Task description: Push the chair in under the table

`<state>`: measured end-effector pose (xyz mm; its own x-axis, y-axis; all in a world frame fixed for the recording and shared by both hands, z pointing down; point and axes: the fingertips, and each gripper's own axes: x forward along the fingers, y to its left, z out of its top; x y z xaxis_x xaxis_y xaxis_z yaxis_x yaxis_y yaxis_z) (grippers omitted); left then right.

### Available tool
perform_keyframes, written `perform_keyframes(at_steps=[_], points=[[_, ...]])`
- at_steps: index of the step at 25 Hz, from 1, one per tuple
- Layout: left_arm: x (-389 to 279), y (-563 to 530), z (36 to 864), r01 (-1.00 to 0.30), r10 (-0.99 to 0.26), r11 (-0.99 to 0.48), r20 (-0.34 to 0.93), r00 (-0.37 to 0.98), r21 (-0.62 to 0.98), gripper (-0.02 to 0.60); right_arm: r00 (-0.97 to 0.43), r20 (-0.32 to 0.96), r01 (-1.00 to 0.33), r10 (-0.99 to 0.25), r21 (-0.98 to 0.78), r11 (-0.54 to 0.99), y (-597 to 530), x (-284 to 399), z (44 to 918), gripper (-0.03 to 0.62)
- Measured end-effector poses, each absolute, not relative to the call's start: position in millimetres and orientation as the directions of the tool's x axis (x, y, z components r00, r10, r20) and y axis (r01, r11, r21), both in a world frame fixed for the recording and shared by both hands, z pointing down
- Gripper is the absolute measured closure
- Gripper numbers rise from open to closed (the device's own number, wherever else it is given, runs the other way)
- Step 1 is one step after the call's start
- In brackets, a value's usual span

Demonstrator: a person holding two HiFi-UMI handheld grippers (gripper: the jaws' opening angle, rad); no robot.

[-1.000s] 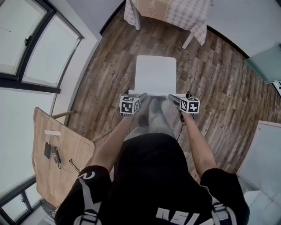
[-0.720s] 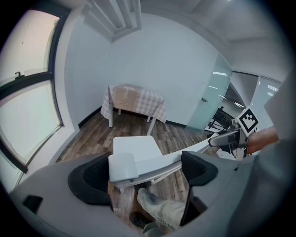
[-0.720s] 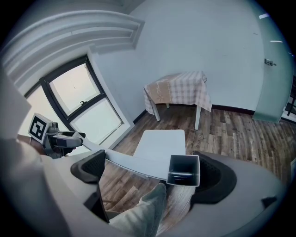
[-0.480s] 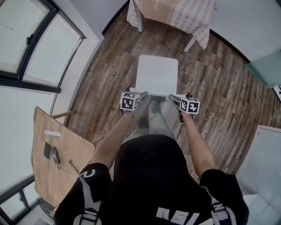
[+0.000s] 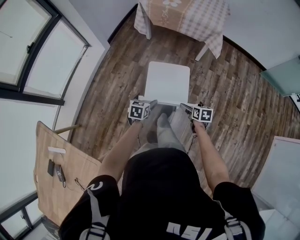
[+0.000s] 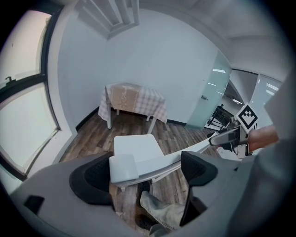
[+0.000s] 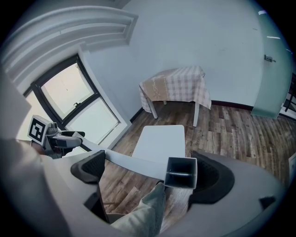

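Note:
A white chair [image 5: 167, 83] stands on the wood floor, its seat facing a table with a checked cloth [image 5: 187, 14] a short way beyond. I stand behind the chair's backrest. My left gripper [image 5: 151, 103] is at the backrest's left end and my right gripper [image 5: 186, 106] at its right end. In the left gripper view, the left gripper [image 6: 144, 171] has wide-set jaws straddling the backrest's end block [image 6: 122, 167]. In the right gripper view, the right gripper [image 7: 148, 171] likewise straddles the hollow end [image 7: 181, 172]. Neither pair of jaws clamps the backrest.
A wooden desk [image 5: 70, 164] with small devices stands at the lower left, by large windows [image 5: 33, 47]. A glass door [image 5: 283, 70] and a white panel [image 5: 281, 159] lie to the right. The person's legs [image 5: 161, 131] are right behind the chair.
The chair and both grippers have edged forward, so the gap to the table is smaller. The person's leg has stepped up behind the chair.

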<state>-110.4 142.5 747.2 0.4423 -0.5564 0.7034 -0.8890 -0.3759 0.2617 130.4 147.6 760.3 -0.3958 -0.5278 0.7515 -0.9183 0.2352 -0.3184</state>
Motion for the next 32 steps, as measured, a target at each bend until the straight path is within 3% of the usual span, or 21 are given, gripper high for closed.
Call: perform_keyframes(at_steps=[32], points=[[-109.7, -30.4, 745.5, -0.87, -0.484, -0.425, 0.75, 0.451, 0.249, 0.133, -0.356, 0.784, -0.934, -0.509, -0.323, 0.155, -6.7, 132.0, 761.3, 0.011]])
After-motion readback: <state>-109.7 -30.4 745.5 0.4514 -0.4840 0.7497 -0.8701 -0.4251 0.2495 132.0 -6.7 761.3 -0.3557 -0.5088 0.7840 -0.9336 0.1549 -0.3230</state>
